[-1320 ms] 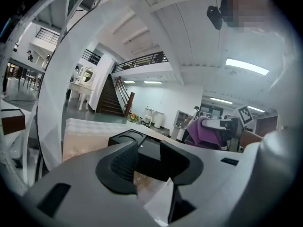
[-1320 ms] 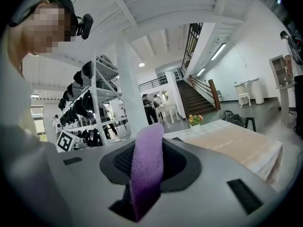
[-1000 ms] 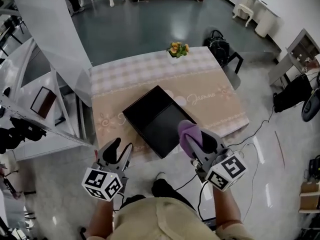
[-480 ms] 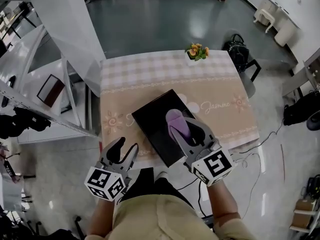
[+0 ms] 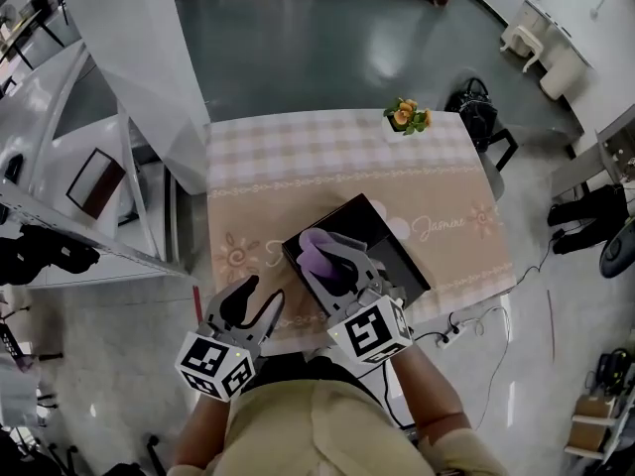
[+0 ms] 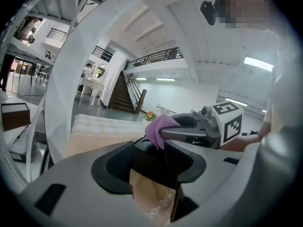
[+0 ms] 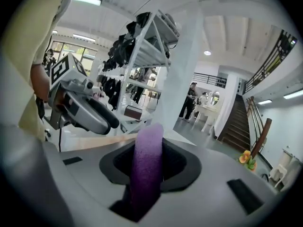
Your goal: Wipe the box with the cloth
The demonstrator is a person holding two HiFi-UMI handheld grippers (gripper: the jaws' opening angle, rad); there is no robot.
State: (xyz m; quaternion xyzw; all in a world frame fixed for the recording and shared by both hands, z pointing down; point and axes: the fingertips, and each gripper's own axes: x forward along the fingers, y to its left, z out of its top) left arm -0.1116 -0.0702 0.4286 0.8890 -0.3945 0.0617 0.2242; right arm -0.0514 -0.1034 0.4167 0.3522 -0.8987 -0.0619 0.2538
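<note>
1. At the near edge of the table (image 5: 223, 137), the black box (image 5: 382, 236) sits askew on the beige patterned tablecloth (image 5: 298, 177), with one corner towards the person, probably so that both grippers can reach it
2. The right gripper (image 5: 329, 258) is clamped on the purple cloth (image 5: 313, 246). Its own view shows the cloth pinched upright between the jaws, with a rounded fold standing out past the tips. I judge this is so that soft fabric, not hard plastic, meets the box
3. The cloth hangs over the near left part of the box. No view shows whether it is touching the surface
4. The left gripper (image 5: 260, 296) waits just beside the box's near corner with its jaws spread wide and nothing between the pads. Only tablecloth and the edge of the box show through the gap. It looks ready to steady the box
5. A small pot of flowers (image 5: 407, 117) stands at the far edge, well apart from the wiping area
</note>
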